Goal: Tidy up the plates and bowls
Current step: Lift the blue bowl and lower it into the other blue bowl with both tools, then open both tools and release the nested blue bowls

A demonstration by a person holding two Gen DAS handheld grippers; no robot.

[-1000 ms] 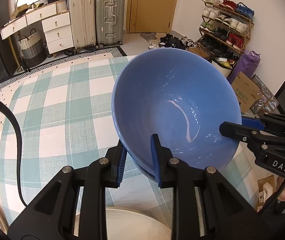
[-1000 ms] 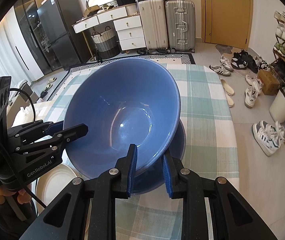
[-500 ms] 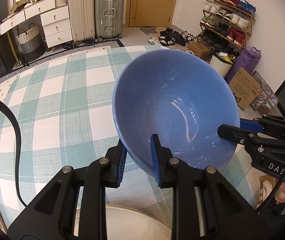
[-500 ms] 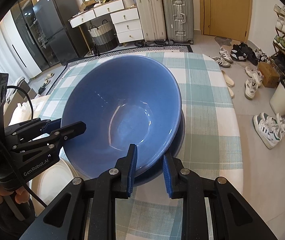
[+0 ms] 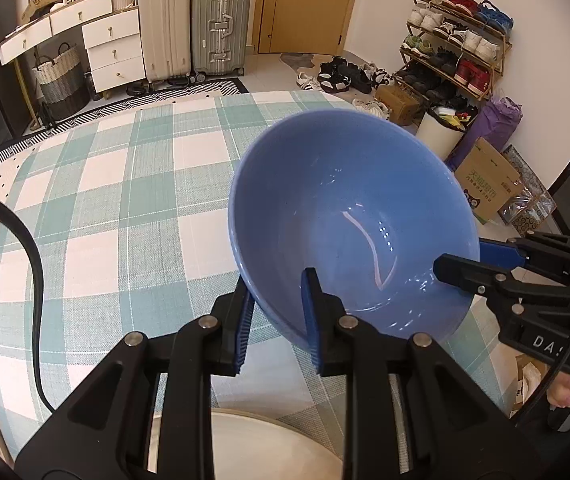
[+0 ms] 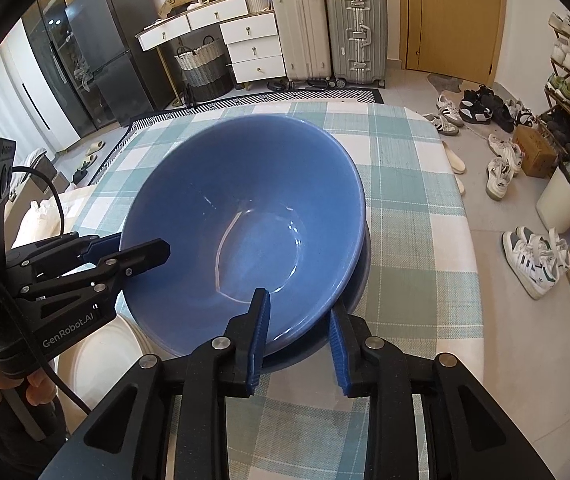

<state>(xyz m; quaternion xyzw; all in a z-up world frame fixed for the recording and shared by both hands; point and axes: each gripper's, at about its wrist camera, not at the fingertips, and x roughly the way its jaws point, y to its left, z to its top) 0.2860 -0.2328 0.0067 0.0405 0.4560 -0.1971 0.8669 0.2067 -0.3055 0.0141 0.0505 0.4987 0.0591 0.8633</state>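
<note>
Pinching the blue bowl (image 5: pixel 349 216), the left gripper (image 5: pixel 275 320) squeezes its rim; the right gripper (image 6: pixel 297 332) has just been opening, its pads off the rim between them.

Home living space: table under a green-and-white checked woven cloth (image 5: pixel 125 200); at 12 o'clock two upright hard-shell suitcases (image 5: pixel 197 24), white drawer unit (image 6: pixel 253 50), wooden door (image 6: pixel 453 16); at 2 o'clock, metal shoe rack (image 5: pixel 457 48); at 10 o'clock, black refrigerator (image 6: pixel 97 52).
</note>
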